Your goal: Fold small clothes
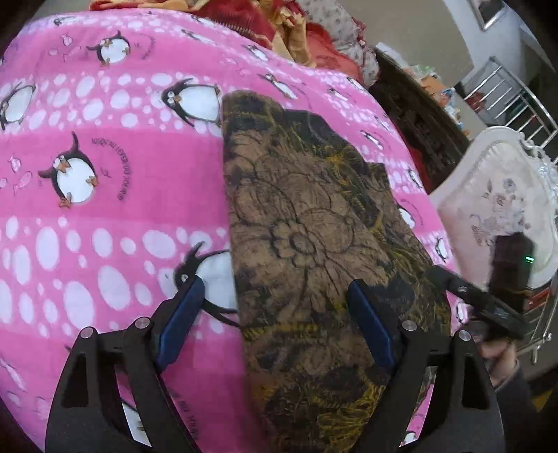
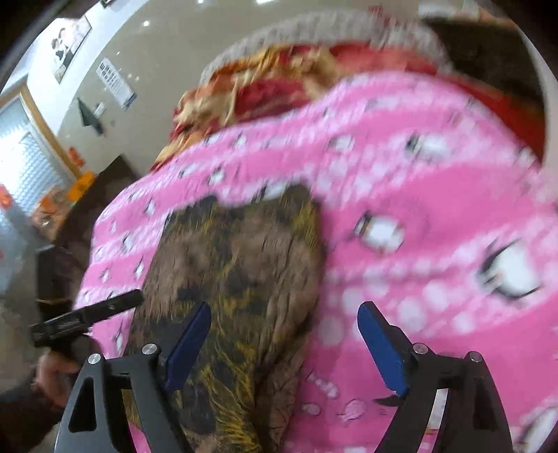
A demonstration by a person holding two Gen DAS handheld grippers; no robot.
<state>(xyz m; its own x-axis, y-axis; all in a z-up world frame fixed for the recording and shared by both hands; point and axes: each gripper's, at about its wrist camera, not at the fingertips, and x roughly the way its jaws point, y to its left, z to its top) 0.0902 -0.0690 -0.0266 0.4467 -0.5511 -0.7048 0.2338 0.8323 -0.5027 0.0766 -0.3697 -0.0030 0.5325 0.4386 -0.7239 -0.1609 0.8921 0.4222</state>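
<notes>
Left gripper [image 1: 275,299] jaws wide, nothing held; brown patterned cloth [image 1: 307,223] lies flat under and ahead of it on pink penguin blanket [image 1: 104,195]. Right gripper [image 2: 284,324] also wide, empty, cloth below its left finger.

Pink penguin-print blanket [image 1: 104,226] underneath; red-gold bedding [image 1: 279,28] at 12 o'clock; white ornate chair [image 1: 495,202] at 3 o'clock.
</notes>
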